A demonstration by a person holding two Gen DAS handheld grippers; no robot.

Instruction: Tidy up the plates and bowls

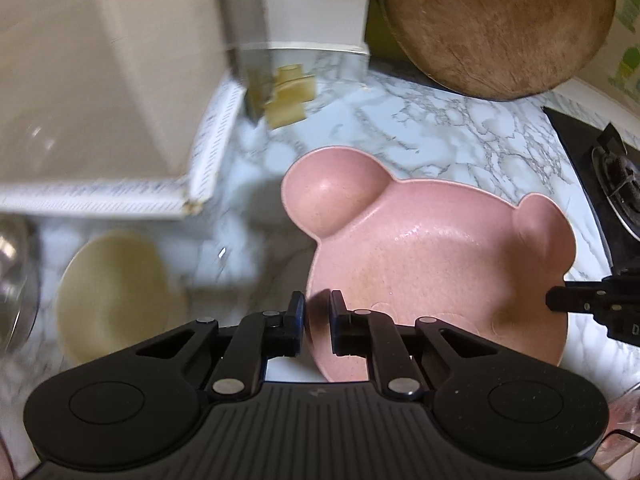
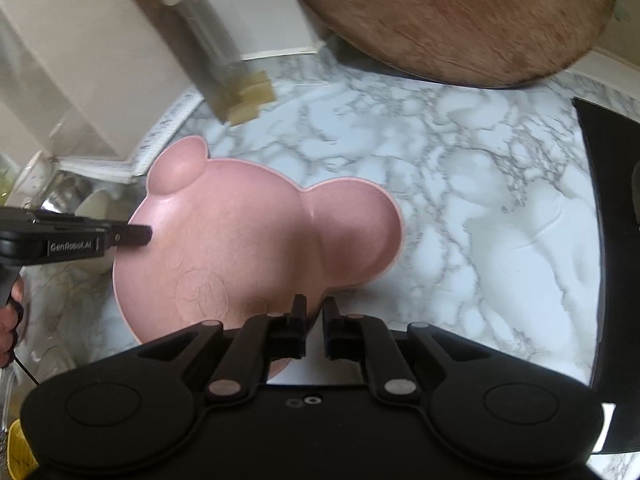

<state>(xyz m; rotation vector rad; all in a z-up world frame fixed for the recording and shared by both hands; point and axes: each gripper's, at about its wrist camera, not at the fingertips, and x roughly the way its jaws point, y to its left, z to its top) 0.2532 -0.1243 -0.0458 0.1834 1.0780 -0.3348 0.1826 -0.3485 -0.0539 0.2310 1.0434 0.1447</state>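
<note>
Now we pinch the pink bear plate (image 1: pixel 420 264) in both jaws above the worktop (image 2: pixel 480 200); the cream bowl (image 1: pixel 112 292) at left remains unsorted.

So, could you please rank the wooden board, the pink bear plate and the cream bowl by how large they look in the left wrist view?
1. Pink bear plate and wooden board: alike; the board is partly cropped and farther away, so unranked.
2. Cream bowl: smallest.
</note>
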